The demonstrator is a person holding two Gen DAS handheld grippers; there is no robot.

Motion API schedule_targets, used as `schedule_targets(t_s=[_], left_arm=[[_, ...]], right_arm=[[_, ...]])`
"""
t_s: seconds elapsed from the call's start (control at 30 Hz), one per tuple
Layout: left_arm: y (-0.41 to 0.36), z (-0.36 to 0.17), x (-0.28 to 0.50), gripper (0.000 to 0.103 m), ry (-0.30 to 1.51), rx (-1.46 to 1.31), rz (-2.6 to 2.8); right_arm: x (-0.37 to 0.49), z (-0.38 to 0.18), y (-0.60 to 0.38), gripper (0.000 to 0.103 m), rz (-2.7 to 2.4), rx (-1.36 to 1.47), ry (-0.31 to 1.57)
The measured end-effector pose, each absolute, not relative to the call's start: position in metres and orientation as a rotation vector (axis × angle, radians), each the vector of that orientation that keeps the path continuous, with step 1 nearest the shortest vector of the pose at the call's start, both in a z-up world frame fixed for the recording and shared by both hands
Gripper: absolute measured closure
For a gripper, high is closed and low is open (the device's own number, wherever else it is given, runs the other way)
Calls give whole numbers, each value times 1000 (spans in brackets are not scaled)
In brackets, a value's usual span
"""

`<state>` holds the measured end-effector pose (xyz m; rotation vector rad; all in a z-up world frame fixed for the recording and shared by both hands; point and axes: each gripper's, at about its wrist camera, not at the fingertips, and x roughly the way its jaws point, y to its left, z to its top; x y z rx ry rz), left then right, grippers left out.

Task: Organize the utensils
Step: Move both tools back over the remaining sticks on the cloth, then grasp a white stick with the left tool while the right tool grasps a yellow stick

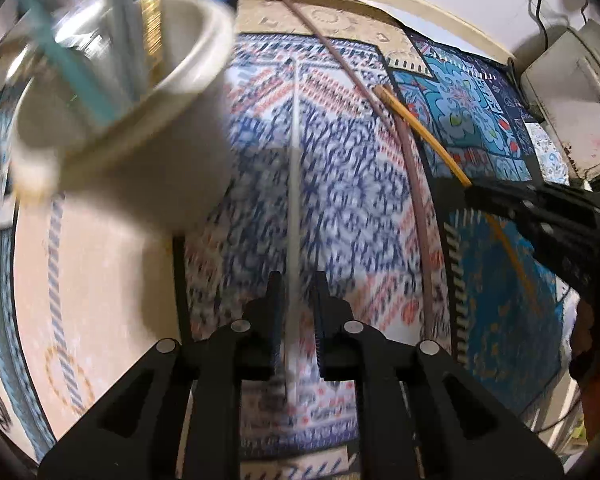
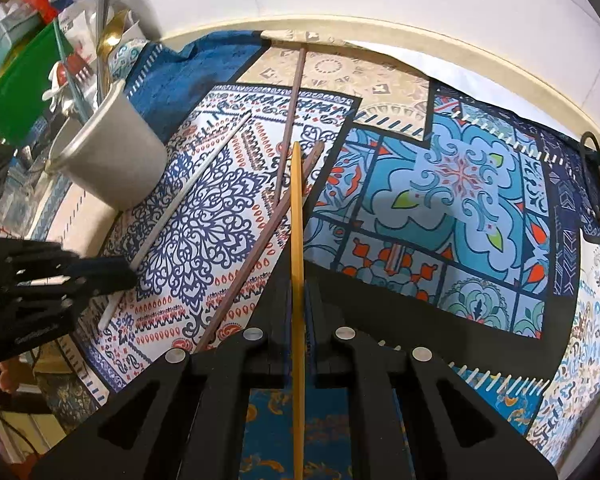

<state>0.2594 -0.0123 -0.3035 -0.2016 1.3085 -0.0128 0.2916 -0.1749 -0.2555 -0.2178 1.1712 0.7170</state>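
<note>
My left gripper point(image 1: 297, 280) is shut on a white chopstick point(image 1: 296, 184) that points away over the patterned cloth; it also shows in the right wrist view point(image 2: 188, 188), held by the left gripper point(image 2: 112, 276). A white cup point(image 1: 140, 128) with several utensils in it is close at the upper left, and in the right wrist view point(image 2: 112, 160) at the left. My right gripper point(image 2: 299, 288) is shut on a yellow chopstick point(image 2: 297, 208); it also shows in the left wrist view point(image 1: 424, 136), held by the right gripper point(image 1: 484, 196). Two brown chopsticks point(image 2: 260, 232) lie on the cloth.
A patterned cloth point(image 2: 440, 184) covers the table up to the white wall. A green box point(image 2: 16, 80) and clutter stand behind the cup at the far left. A white box point(image 1: 568, 92) with cables stands at the far right of the left wrist view.
</note>
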Motion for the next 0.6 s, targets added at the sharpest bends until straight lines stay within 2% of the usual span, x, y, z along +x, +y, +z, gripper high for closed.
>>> schedule_targets(t_s=[0.13,0.6], left_arm=[[-19,-305,283,86,1304,-144,-14],[-45,-307,332,85,1290,-43,-7]], right_arm=[[295,-249,-180,97,705,-186,1159],[304,-263,-181,97,661,-275,1179]])
